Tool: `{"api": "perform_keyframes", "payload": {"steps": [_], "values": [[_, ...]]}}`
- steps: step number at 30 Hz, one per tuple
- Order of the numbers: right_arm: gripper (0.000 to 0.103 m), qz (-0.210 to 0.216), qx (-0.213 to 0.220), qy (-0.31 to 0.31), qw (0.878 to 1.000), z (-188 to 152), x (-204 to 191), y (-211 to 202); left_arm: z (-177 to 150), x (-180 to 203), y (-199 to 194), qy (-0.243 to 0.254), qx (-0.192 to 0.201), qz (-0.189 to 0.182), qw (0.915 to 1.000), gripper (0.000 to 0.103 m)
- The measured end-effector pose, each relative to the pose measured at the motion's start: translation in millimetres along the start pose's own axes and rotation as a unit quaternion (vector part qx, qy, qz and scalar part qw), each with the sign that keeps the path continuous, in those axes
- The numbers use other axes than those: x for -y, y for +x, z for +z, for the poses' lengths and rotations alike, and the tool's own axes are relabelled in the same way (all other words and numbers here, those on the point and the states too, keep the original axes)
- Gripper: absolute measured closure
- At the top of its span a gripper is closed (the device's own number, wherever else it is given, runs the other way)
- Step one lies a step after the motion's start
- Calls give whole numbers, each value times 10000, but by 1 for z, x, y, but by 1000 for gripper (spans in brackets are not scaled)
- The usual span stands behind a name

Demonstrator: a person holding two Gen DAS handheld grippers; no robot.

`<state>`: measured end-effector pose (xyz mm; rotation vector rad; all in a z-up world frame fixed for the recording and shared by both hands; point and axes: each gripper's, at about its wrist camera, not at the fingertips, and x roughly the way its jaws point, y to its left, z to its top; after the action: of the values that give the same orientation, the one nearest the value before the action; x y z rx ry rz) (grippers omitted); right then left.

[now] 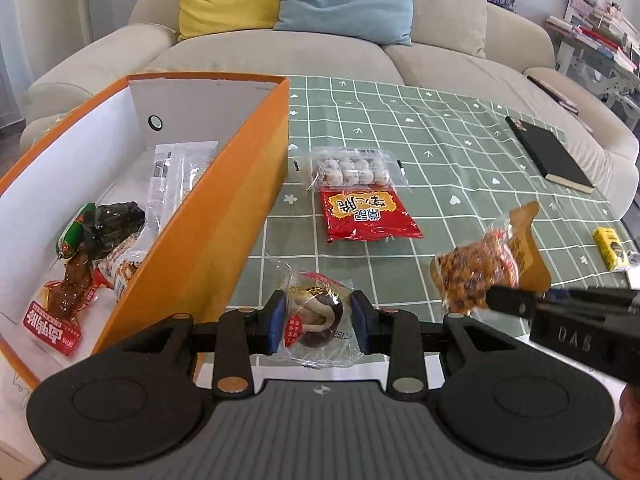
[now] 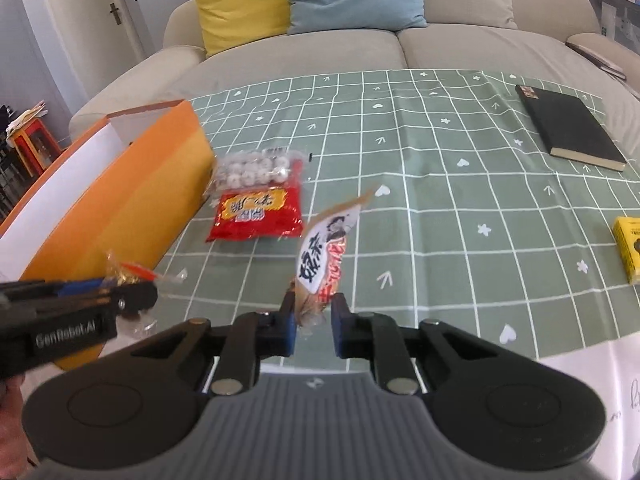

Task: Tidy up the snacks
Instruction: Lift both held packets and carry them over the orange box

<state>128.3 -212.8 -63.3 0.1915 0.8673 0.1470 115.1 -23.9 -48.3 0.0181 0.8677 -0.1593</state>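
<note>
My left gripper (image 1: 319, 320) is shut on a clear-wrapped brown pastry (image 1: 320, 306), held just off the right wall of the orange box (image 1: 224, 216). Several snack packs lie inside the box. My right gripper (image 2: 314, 322) is shut on the lower end of a tan snack packet (image 2: 324, 256), which stands tilted above the green checked cloth (image 2: 460, 240). In the left wrist view the right gripper (image 1: 504, 300) comes in from the right with the tan packet (image 1: 480, 268) in the air. A red bag with white balls (image 1: 368, 212) (image 2: 256, 216) lies on the cloth beside the box (image 2: 132, 208).
A black notebook (image 1: 556, 156) (image 2: 572, 124) lies at the far right of the cloth, and a small yellow box (image 1: 610, 248) (image 2: 630, 248) near the right edge. A beige sofa (image 2: 460, 44) with a yellow and a blue cushion stands behind the table.
</note>
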Motion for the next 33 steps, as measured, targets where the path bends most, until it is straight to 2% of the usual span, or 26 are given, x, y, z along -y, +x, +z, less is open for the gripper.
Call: {"api": "perform_keyframes", "payload": {"steps": [7,8,12,15,17,25,30,33], "values": [[90,187,200,-78,9996,-5,-10,-25,0,-5,-21,-98,182,-31,9998,64],[94,219,253,-90,9994,-5,-13,-29,1,-5,-25,-123,228,-36,9997,64],[97,328,469,-190,9982,-2,-22,-47,7,-10,-41,-201,441,-72,9988,64],[103,432,635,-224,9968,3,-29,-61,12,-13,-51,-277,544,-101,9981,65],[103,591,662,-174,9959,8,-33,-67,15,-17,-58,-321,619,-104,9975,64],[103,744,1033,-568,9902,24,-62,-85,20,-30,-67,-474,683,-84,9965,65],[103,725,694,-439,9940,14,-45,-64,7,-30,-55,-491,351,-342,9976,65],[100,582,273,-365,9973,-1,-29,-45,-7,-24,-43,-366,70,-360,9987,65]]}}
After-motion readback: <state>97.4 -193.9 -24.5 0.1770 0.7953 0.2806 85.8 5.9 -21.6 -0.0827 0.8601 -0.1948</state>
